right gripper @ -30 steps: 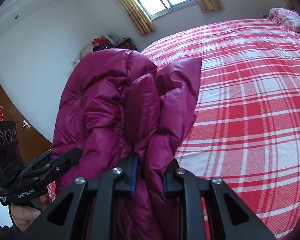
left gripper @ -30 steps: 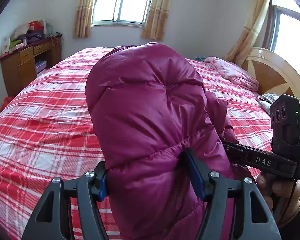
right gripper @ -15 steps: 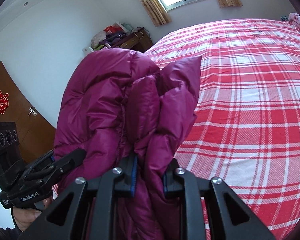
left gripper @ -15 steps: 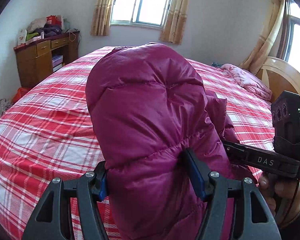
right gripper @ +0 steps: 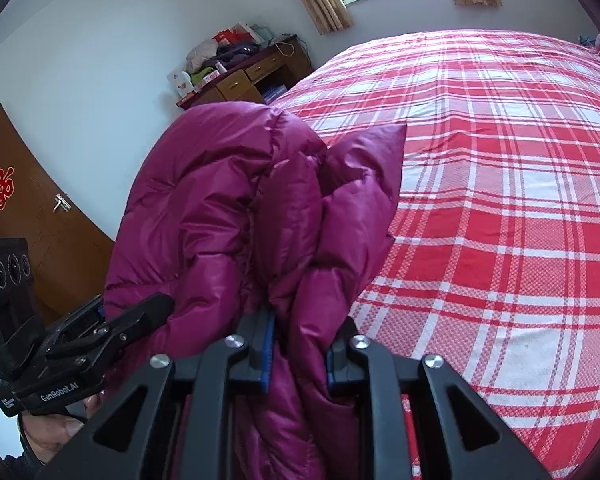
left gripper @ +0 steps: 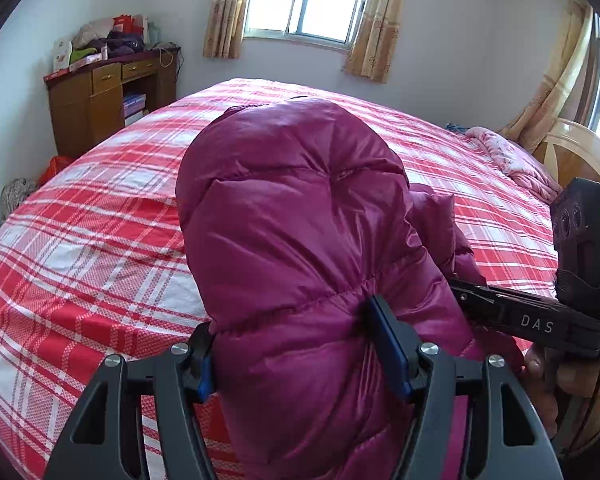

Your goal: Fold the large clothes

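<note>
One magenta down jacket (left gripper: 300,248), bunched, is hanging above the one red plaid bed (left gripper: 100,248). Two grippers are holding it: the left gripper (left gripper: 304,344) is pinching a thick fold with its fingers (left gripper: 384,344) fairly wide; the right gripper (right gripper: 300,352) is clamping a thinner fold, fingers (right gripper: 267,354) nearly together. One wooden bench (left gripper: 100,92), one pink quilt (left gripper: 512,160) and two windows are showing.
</note>
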{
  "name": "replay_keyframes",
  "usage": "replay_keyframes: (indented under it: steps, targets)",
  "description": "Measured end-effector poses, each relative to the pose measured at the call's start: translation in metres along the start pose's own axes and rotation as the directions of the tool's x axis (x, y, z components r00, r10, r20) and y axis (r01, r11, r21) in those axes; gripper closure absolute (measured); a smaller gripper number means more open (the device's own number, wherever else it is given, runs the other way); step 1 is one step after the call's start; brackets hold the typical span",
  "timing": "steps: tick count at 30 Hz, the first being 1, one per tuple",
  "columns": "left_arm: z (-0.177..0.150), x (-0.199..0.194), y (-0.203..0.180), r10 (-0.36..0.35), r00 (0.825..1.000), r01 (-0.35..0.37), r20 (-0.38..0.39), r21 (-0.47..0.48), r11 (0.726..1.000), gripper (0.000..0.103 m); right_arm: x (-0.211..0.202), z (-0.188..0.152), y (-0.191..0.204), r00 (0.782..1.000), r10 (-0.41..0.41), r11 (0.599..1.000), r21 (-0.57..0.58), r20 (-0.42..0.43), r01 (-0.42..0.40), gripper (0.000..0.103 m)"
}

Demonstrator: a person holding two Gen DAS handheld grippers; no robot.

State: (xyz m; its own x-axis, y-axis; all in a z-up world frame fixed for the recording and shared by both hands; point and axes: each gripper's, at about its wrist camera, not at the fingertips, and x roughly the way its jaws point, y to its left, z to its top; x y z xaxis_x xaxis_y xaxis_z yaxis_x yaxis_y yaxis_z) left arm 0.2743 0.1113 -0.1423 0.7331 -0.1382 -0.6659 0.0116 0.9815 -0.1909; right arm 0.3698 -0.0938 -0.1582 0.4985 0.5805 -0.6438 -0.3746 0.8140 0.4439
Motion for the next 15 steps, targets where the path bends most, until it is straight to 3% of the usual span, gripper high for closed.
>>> replay_keyframes:
  steps: [15]
  targets:
    - [-0.015,0.014,0.02,0.01,1.0,-0.012,-0.03,-0.04,0.999,0.025,0.014,-0.004,-0.018,0.998,-0.058,0.997,0.053,-0.034,0.06,0.073]
